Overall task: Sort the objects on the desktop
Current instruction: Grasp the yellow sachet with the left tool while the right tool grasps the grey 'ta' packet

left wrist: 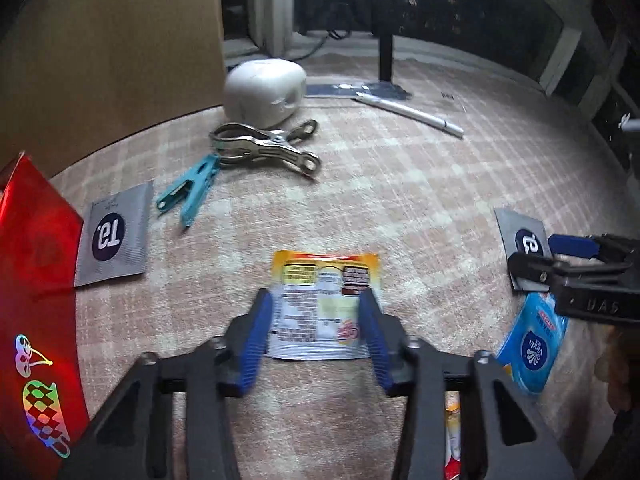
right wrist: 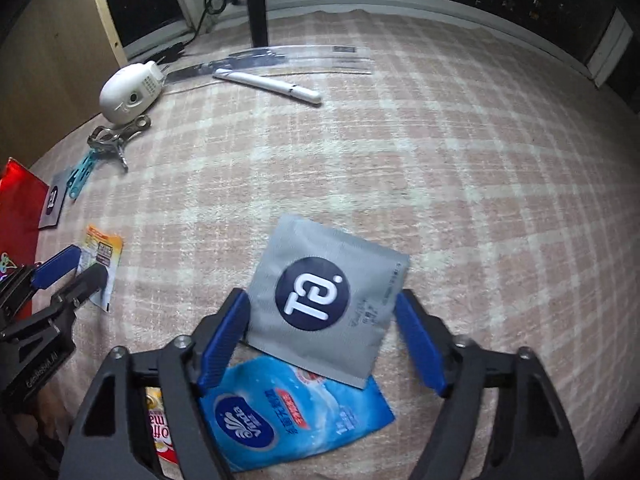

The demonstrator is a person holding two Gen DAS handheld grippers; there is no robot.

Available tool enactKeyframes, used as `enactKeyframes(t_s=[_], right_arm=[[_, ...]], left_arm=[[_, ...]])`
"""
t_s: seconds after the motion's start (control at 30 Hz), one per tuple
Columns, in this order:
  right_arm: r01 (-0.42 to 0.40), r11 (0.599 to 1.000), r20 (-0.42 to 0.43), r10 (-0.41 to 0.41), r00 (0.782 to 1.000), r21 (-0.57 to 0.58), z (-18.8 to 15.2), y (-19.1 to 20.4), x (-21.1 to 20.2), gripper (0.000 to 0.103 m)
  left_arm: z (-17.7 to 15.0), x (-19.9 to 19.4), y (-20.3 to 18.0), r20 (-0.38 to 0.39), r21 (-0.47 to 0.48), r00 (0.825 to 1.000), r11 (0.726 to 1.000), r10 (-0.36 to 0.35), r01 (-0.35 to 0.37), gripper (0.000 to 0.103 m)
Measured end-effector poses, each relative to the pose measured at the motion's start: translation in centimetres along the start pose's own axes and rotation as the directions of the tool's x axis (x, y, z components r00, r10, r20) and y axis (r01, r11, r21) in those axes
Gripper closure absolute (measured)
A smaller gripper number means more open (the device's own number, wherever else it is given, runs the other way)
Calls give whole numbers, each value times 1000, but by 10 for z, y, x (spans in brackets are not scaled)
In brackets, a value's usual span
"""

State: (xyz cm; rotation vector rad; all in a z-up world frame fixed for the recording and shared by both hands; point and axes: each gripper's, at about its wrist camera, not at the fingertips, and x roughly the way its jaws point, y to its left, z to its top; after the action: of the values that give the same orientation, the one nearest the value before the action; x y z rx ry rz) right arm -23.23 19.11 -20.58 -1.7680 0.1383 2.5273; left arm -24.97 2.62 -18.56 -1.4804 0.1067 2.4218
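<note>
My left gripper (left wrist: 318, 312) is open, its blue fingers on either side of a yellow and white sachet (left wrist: 326, 300) that lies on the checked cloth. My right gripper (right wrist: 322, 320) is open around a grey sachet with a dark round logo (right wrist: 320, 300), which overlaps a blue tissue pack (right wrist: 288, 420). A second grey sachet (left wrist: 112, 236) lies at the left beside a red packet (left wrist: 36, 280). The right gripper also shows at the right edge of the left wrist view (left wrist: 560, 264).
A teal clothes peg (left wrist: 188, 192), a metal clamp (left wrist: 264, 148), a white rounded device (left wrist: 264, 92) and a white pen (left wrist: 412, 114) lie further back. A cardboard panel (left wrist: 112, 52) stands at the left. A red and yellow sachet (right wrist: 160, 436) lies under the right gripper.
</note>
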Motion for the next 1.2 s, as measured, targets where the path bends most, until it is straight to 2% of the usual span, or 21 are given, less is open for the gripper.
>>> enactKeyframes(t_s=[0.03, 0.1, 0.17, 0.27, 0.33, 0.43, 0.47, 0.5, 0.53, 0.57, 0.6, 0.7, 0.8, 0.83, 0.9, 0.97, 1.0, 1.03, 1.07, 1.2], right_arm=[[3, 1000, -1, -3, 1000, -20, -1, 1, 0, 24], [-13, 999, 6, 13, 1000, -52, -5, -1, -2, 29], [-18, 998, 12, 19, 1000, -64, -7, -9, -7, 45], [-51, 998, 16, 51, 999, -21, -7, -26, -11, 64], [-79, 997, 1, 79, 997, 2, -7, -34, -13, 67], [-127, 990, -18, 128, 992, 68, -6, -45, -16, 67], [-138, 985, -9, 139, 990, 100, -7, -51, -19, 63], [-148, 980, 5, 148, 989, 134, -8, -56, -23, 59], [-148, 978, 13, 147, 989, 145, -8, -57, -25, 46], [-145, 978, 19, 144, 989, 152, -9, -59, -27, 39], [-135, 980, 26, 133, 991, 149, -10, -58, -28, 39], [-75, 991, 6, 75, 997, 112, -10, -50, -20, 39], [-57, 997, -10, 57, 998, 43, -9, -35, -12, 26], [-48, 999, -6, 48, 999, 18, -10, -29, -12, 25], [-44, 998, 6, 44, 999, -45, -14, -18, -14, 29], [-39, 995, 16, 41, 999, -92, -17, -13, -16, 45], [-37, 994, 20, 39, 999, -103, -18, -13, -17, 47], [-40, 994, 22, 43, 999, -100, -16, -14, -17, 56], [-56, 995, 23, 58, 998, -81, -14, -21, -18, 65], [-119, 993, 21, 120, 993, -23, -11, -42, -22, 83]], left_arm=[[0, -1, 5, 3, -13, 1000, 1000, -8, 8, 76], [1, -4, 15, 6, -33, 999, 999, -32, 32, 102], [0, -4, 23, -4, -42, 997, 996, -74, 73, 103], [-2, -7, 24, -2, -35, 997, 997, -73, 73, 103], [-3, -10, 24, 0, -44, 998, 997, -60, 60, 103], [-2, -14, 25, -6, -65, 997, 995, -77, 76, 101], [-2, -13, 25, -8, -68, 997, 995, -76, 75, 93], [-2, -14, 23, -15, -56, 997, 996, -75, 74, 73], [-1, -13, 17, -22, -36, 998, 998, -61, 60, 61], [-1, -11, 12, -29, -17, 999, 999, -46, 46, 43], [0, -9, 8, -28, -1, 999, 1000, -25, 25, 41], [0, -1, -4, -36, 28, 999, 999, -20, 21, 40], [-2, 4, -18, -24, 79, 999, 997, 24, -22, 40], [-3, 5, -23, -17, 106, 999, 993, 45, -43, 40], [-4, 4, -23, -7, 99, 1000, 995, 23, -23, 50], [-3, 3, -20, 3, 93, 1000, 995, 24, -24, 60], [-3, 3, -17, 5, 87, 1000, 996, 14, -14, 66], [-3, 2, -13, 9, 79, 1000, 997, 13, -14, 70], [-1, 4, -13, 11, 77, 1000, 997, 17, -18, 79], [0, 3, -7, 11, 55, 1000, 998, -10, 9, 88]])
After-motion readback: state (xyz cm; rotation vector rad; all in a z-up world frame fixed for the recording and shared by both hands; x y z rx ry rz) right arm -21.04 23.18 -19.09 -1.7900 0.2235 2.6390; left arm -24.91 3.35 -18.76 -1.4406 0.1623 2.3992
